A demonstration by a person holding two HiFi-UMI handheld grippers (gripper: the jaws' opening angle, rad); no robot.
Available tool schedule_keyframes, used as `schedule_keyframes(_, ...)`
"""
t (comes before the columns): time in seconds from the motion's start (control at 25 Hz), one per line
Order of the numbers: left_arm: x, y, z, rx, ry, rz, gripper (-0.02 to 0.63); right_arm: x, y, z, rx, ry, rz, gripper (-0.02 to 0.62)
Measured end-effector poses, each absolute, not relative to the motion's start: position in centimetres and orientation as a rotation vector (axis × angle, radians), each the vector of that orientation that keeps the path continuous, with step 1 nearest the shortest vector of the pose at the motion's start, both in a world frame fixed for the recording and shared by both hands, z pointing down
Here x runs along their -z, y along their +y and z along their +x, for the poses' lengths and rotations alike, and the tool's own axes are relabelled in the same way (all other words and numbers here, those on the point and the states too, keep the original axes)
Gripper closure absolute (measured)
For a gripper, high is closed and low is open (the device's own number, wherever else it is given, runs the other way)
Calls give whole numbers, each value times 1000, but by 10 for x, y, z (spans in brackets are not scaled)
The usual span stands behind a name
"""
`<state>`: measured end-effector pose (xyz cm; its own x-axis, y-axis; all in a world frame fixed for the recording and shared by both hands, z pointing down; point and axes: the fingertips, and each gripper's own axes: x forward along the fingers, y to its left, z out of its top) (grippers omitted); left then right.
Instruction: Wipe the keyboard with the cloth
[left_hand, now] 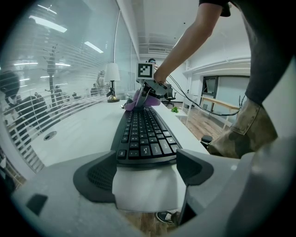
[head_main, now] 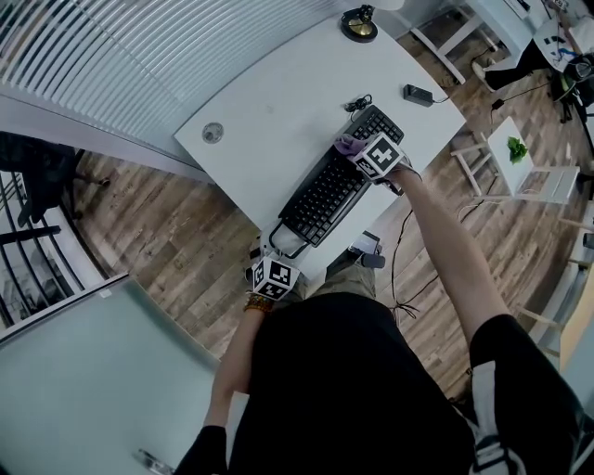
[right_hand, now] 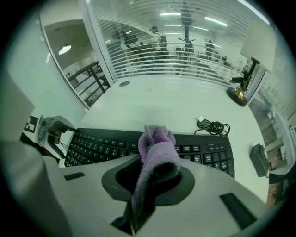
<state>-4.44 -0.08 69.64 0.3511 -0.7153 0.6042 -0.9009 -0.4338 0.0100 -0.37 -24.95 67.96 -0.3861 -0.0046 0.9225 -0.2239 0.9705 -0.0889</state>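
Note:
A black keyboard (head_main: 336,181) lies slantwise on the white desk (head_main: 278,111). My right gripper (head_main: 376,156) hovers over the keyboard's far end, shut on a bunched purple cloth (head_main: 346,144). In the right gripper view the cloth (right_hand: 157,152) sticks out from between the jaws of the right gripper (right_hand: 152,176) above the keys (right_hand: 203,150). My left gripper (head_main: 274,274) is at the keyboard's near end by the desk edge. In the left gripper view the left gripper (left_hand: 145,173) has its jaws wide apart, with the keyboard's end (left_hand: 145,152) just beyond the tips; contact cannot be told.
A desk lamp (head_main: 359,23) stands at the far corner. A coiled cable (head_main: 357,102) and a black adapter (head_main: 418,94) lie behind the keyboard. A round cable hole (head_main: 213,133) is at the desk's left. White stools (head_main: 534,176) stand on the wooden floor to the right.

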Motion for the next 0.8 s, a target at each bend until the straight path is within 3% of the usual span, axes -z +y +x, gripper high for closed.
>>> schedule_keyframes(0.8, -697, 1, -43, -763, -1433, 2271, 207, -678, -185, -24, -264, -2020, 175, 541)
